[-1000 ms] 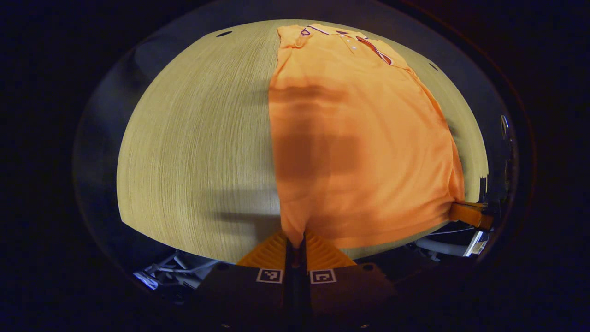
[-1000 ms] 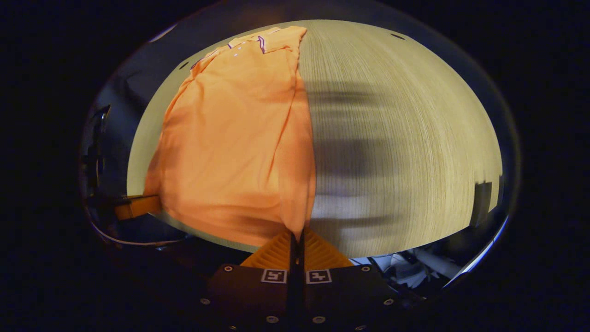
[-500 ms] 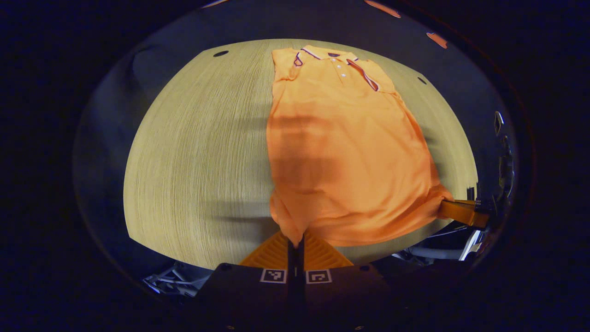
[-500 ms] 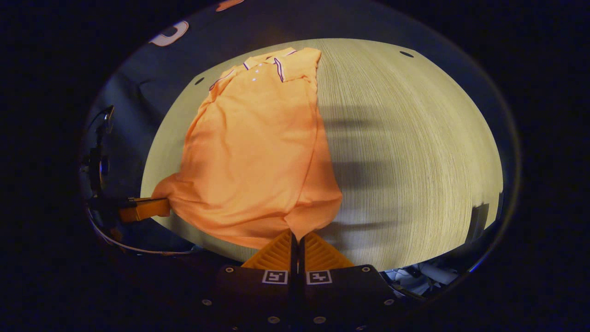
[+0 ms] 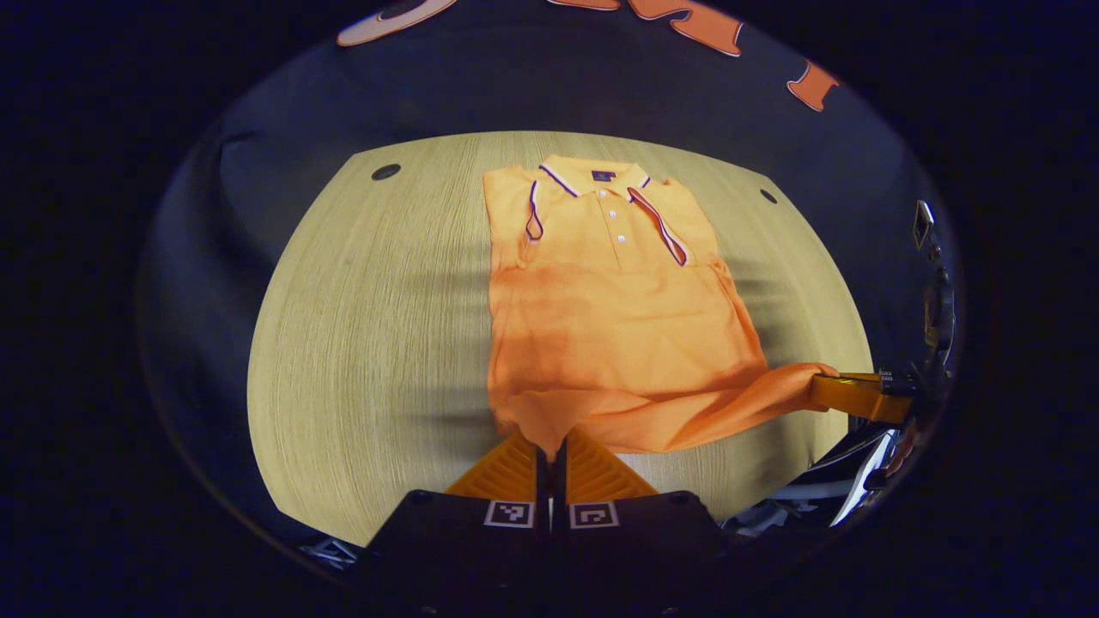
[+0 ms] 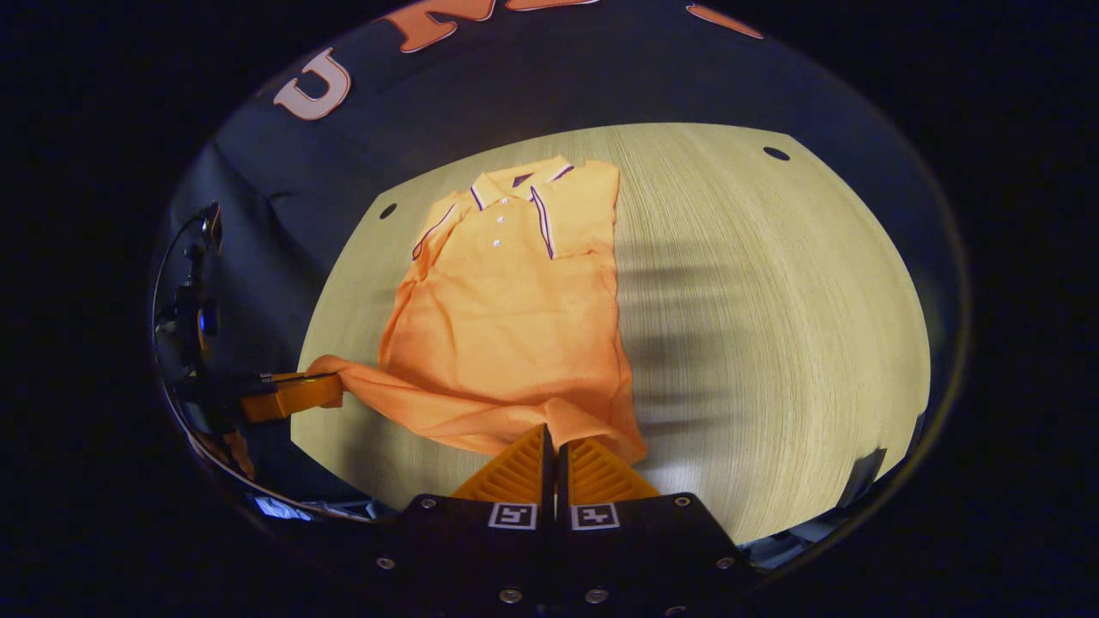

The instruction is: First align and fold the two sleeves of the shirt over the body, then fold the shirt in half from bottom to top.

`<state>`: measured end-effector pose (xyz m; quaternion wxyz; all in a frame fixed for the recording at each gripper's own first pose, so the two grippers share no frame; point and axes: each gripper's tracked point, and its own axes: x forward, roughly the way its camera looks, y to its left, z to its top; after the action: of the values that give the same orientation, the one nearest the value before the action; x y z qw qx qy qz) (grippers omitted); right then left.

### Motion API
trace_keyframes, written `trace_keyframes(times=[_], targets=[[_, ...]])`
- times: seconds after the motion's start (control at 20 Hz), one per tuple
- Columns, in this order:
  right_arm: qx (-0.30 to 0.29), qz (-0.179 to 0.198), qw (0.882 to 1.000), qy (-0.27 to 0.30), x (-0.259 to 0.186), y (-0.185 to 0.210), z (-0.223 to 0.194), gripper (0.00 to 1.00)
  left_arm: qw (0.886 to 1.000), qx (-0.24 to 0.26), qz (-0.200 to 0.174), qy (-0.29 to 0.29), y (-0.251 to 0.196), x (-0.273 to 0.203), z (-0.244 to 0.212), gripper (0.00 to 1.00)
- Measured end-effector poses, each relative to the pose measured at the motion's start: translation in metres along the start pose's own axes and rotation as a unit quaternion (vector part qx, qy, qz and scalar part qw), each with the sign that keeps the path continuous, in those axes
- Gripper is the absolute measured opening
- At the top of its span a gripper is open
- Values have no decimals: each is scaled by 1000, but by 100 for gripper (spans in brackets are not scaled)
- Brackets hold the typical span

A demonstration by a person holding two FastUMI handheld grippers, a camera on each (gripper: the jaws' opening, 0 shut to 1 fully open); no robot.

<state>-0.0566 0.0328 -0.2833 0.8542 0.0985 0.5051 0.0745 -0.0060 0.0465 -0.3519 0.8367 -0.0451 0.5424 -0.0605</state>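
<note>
Orange polo shirt (image 5: pixel 614 326) lies mid-frame on the wooden table (image 5: pixel 369 326), collar at top. My left gripper (image 5: pixel 549 442) and right gripper (image 6: pixel 551 442) each pinch a hem corner — carry both level to the collar.

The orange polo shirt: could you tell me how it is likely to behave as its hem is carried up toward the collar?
The shirt is probably floppy: its hem sags between the left gripper and the right gripper, each shut on a corner. It seems light, lifting with few wrinkles. It may slide on the smooth table, so the collar could shift.
</note>
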Motion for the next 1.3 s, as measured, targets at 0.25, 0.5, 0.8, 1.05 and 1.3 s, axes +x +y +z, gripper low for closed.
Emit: trace_keyframes(times=[0.25,0.5,0.8,1.05,1.3], targets=[[-3,-10,1000,-26,10,3,65,0,1000,2,-10,-29,10,7,67,1],[-13,-18,998,-54,31,10,134,0,999,-4,-8,-52,28,32,127,1],[18,-24,997,-68,63,4,197,1,998,-10,-21,-65,37,64,189,1],[38,-42,997,-59,93,-19,233,1,998,-15,-13,-65,55,106,226,1],[41,-59,996,-54,124,-28,264,0,998,-22,-19,-54,64,137,255,1]])
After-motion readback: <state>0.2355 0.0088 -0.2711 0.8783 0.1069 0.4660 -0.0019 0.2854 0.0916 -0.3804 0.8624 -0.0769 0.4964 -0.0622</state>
